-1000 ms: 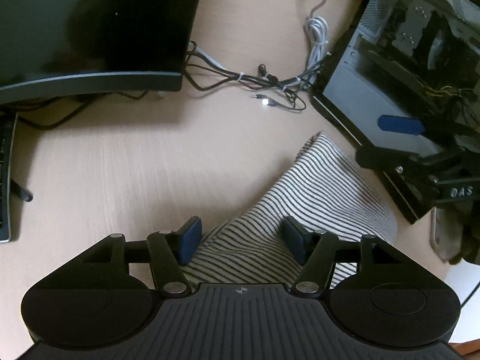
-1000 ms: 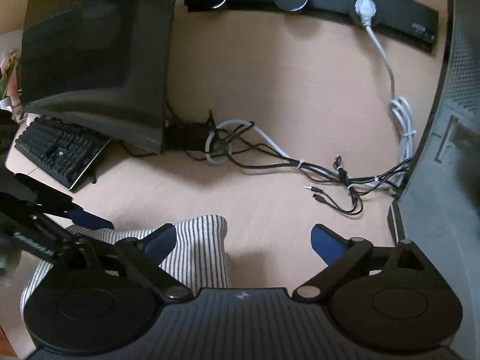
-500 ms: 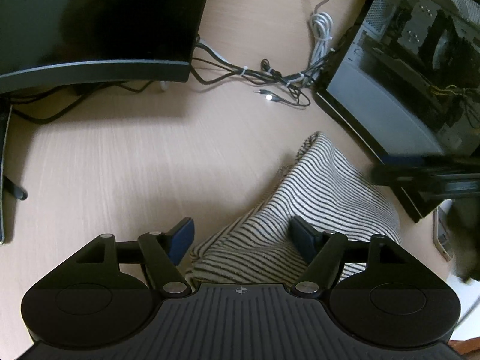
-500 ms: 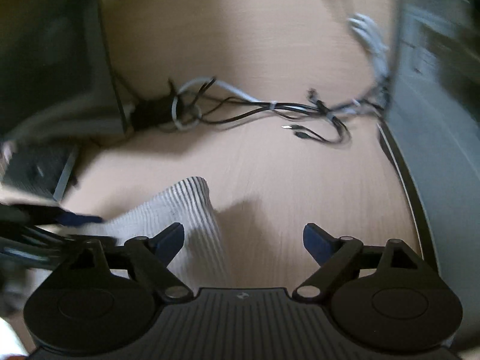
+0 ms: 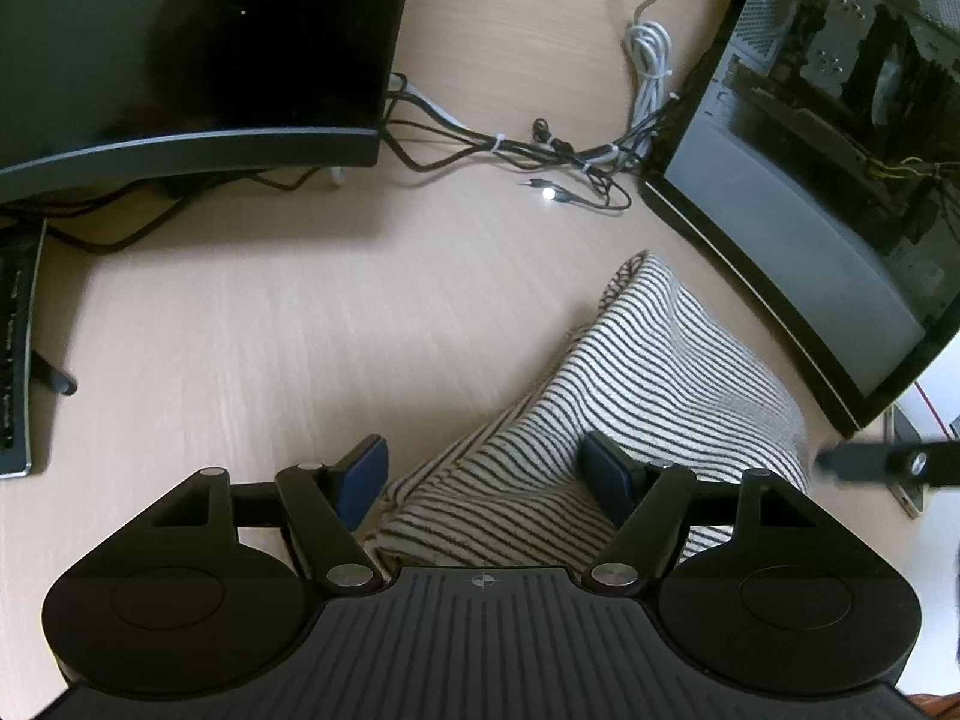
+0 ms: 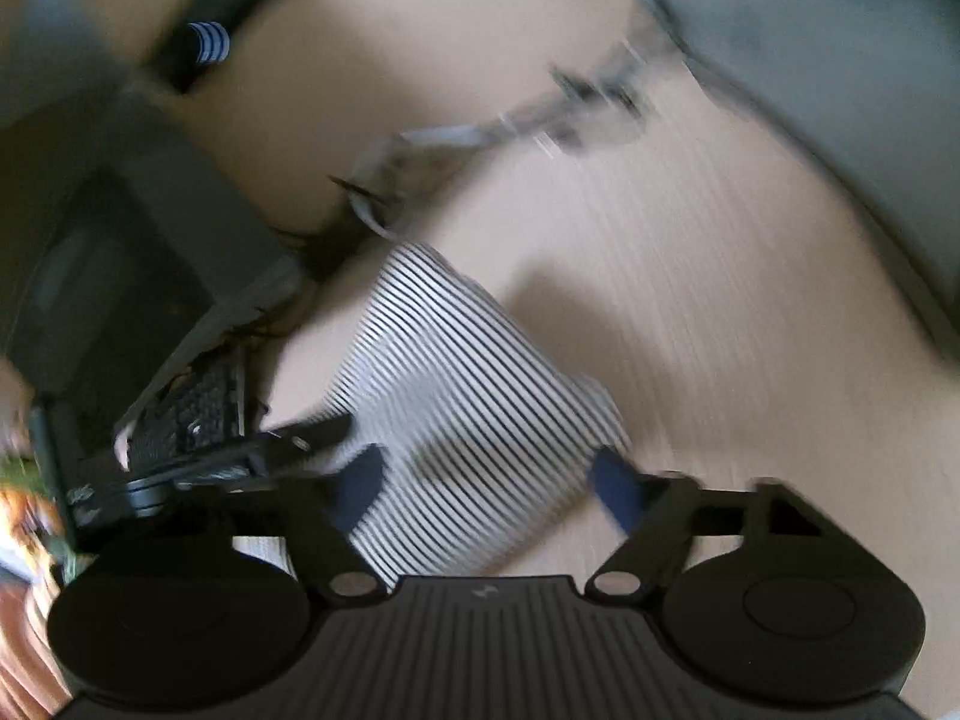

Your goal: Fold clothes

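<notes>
Striped cloth (image 6: 456, 396) now sits between the closing right tongs (image 6: 489, 480).

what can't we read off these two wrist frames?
- Right wrist view: motion blur smears the cables and keyboard; whether the closing right hand-held gripper presses the striped cloth is unclear.
- Left wrist view: the left hand-held gripper body hides the cloth's near edge; the keyboard is cut off at the frame's left edge.
</notes>
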A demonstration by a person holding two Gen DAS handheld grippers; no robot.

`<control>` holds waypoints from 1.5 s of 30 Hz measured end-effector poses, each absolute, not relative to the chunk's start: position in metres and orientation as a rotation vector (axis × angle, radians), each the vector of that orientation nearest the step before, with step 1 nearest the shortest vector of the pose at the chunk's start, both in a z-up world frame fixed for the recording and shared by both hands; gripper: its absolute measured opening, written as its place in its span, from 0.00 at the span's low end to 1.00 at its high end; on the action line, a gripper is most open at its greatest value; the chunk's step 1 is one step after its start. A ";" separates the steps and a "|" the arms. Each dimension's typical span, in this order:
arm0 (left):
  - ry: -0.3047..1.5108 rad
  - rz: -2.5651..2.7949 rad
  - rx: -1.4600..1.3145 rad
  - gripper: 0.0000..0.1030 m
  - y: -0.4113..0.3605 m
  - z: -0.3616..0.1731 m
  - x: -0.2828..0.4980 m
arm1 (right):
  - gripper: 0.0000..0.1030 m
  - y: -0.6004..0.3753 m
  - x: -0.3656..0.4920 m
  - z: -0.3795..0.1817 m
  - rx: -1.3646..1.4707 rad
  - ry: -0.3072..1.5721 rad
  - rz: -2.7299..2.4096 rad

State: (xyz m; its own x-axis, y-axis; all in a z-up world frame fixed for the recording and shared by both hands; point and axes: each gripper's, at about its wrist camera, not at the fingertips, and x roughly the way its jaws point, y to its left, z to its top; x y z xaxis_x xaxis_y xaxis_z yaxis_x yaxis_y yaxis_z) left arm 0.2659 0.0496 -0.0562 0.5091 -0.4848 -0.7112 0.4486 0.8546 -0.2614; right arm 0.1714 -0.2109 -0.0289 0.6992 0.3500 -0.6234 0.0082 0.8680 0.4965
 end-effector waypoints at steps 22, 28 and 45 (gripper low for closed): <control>0.874 -0.523 -0.075 0.84 0.052 -0.062 0.263 | 0.83 -0.189 0.171 -0.010 0.316 0.785 0.244; 0.884 -0.509 -0.118 0.84 0.058 -0.063 0.256 | 0.83 -0.204 0.190 -0.046 0.461 0.946 0.198; 0.910 -0.274 -0.350 0.82 0.125 -0.067 0.198 | 0.83 -0.117 0.307 -0.061 0.157 0.893 0.594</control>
State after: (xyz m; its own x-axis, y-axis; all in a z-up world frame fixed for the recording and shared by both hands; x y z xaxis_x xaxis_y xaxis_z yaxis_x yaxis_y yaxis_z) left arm 0.1980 0.1255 -0.0673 0.5858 -0.3758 -0.7181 0.0839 0.9093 -0.4075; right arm 0.3065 -0.1174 -0.0605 0.4789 0.5476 -0.6862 -0.4209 0.8292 0.3679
